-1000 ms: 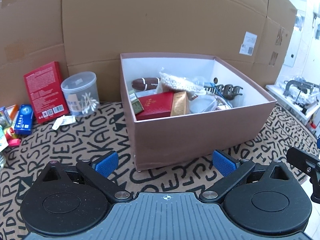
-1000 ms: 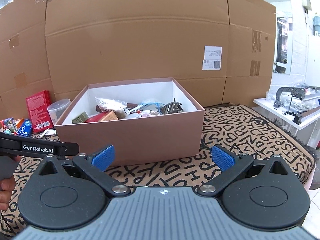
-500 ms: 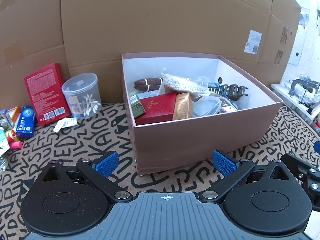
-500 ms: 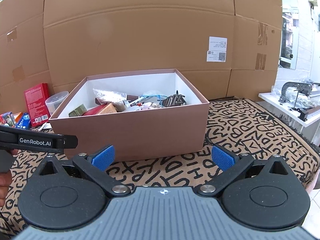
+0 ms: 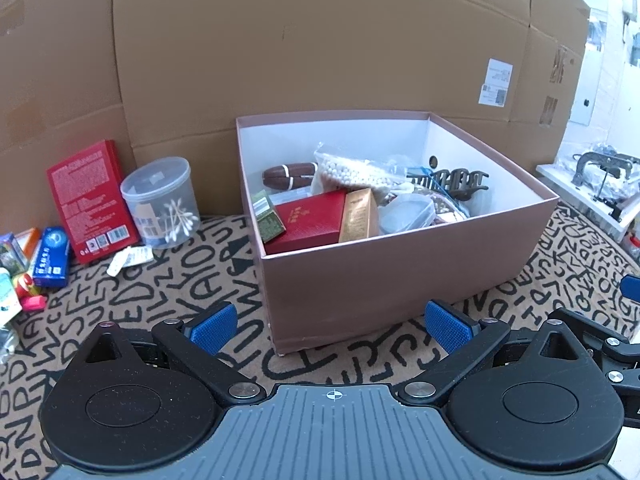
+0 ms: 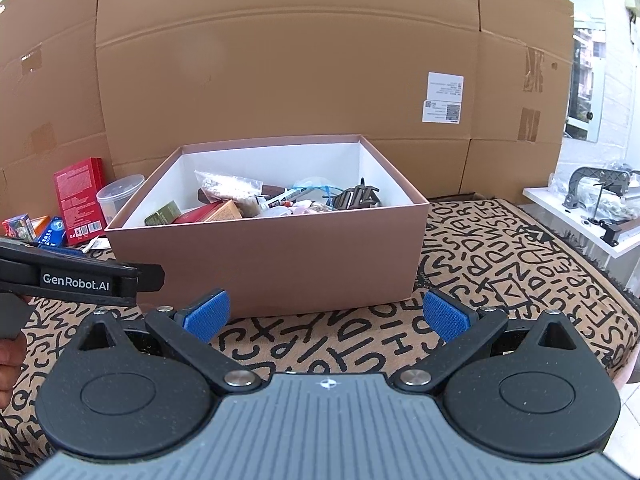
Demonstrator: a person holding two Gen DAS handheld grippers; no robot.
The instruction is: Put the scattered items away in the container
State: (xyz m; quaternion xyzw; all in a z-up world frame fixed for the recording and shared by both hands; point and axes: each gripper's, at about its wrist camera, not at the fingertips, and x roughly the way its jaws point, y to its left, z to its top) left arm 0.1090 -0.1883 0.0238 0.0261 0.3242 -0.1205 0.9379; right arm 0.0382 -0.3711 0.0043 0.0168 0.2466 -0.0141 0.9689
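A pink-brown box [image 5: 400,264] [image 6: 280,256] stands on the patterned cloth, holding a red case [image 5: 310,216], a bead bag [image 5: 352,172], a hair claw [image 5: 452,180] and other items. Left of it, against the cardboard, lie a red flat box [image 5: 90,196] [image 6: 78,198], a clear tub of cotton swabs [image 5: 162,202] [image 6: 118,198], a blue pack [image 5: 50,258], a small white packet [image 5: 130,258] and small colourful items [image 5: 16,276]. My left gripper [image 5: 330,326] is open and empty in front of the box. My right gripper [image 6: 326,316] is open and empty, also in front of it.
A cardboard wall [image 6: 280,80] stands behind everything. A white table with metal parts [image 6: 592,204] stands at the right, beyond the cloth's edge. The left gripper's body [image 6: 80,276] shows at the left of the right wrist view.
Both grippers have drawn back and shifted a little, so the box sits further right and smaller in the left view. Both stay open and empty.
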